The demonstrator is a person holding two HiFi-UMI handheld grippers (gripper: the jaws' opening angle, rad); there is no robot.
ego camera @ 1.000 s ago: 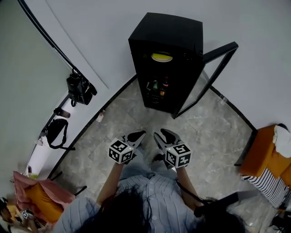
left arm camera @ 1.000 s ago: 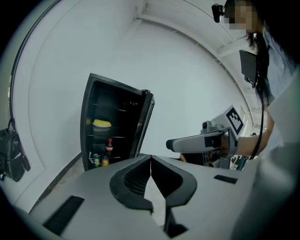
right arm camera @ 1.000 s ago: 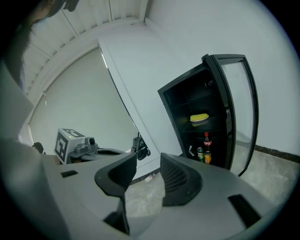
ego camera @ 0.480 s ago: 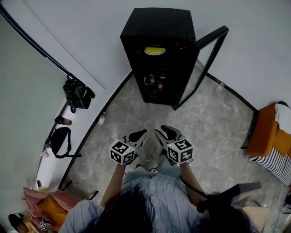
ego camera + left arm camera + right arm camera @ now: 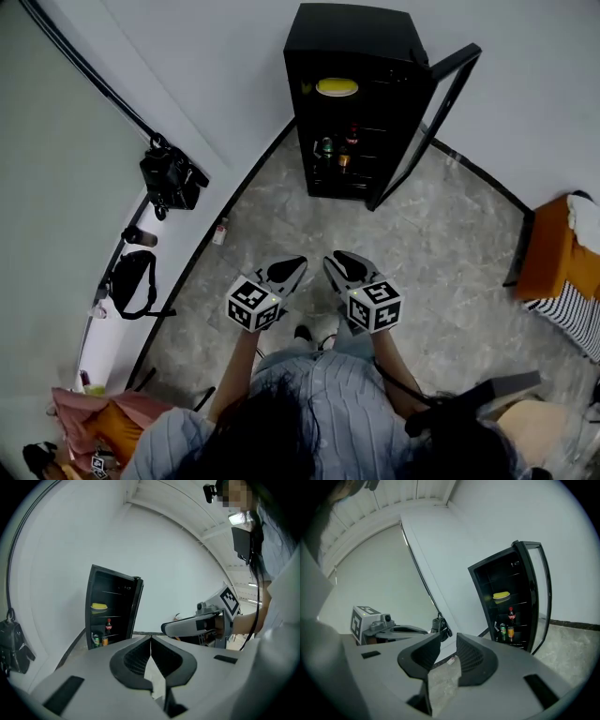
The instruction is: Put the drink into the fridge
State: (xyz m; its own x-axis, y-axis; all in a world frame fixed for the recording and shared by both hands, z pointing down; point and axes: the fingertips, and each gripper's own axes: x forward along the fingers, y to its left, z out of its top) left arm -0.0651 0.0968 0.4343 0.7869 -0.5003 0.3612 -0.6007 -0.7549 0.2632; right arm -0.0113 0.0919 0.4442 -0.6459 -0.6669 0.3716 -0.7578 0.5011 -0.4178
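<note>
You stand on the grey stone floor [image 5: 441,244], facing the black fridge [image 5: 352,37]. Its door [image 5: 457,62] hangs open on the right side. You hold both grippers out in front of you, side by side and a little apart, well away from the fridge.

The jaws of your left gripper [image 5: 289,269] are pressed together, tip to tip, with nothing between them. The jaws of your right gripper [image 5: 343,265] have just been closing. There is only a small gap left, and nothing sits in it. You can see the floor through it.

The drinks are inside the fridge. A cola bottle [image 5: 511,615] stands upright on a middle shelf. Just below it, a green can [image 5: 503,632] and an orange can [image 5: 510,633] stand side by side. A yellow thing [image 5: 501,595] lies on the shelf above the bottle.

A black bag [image 5: 172,178] hangs on the wall to your left.
</note>
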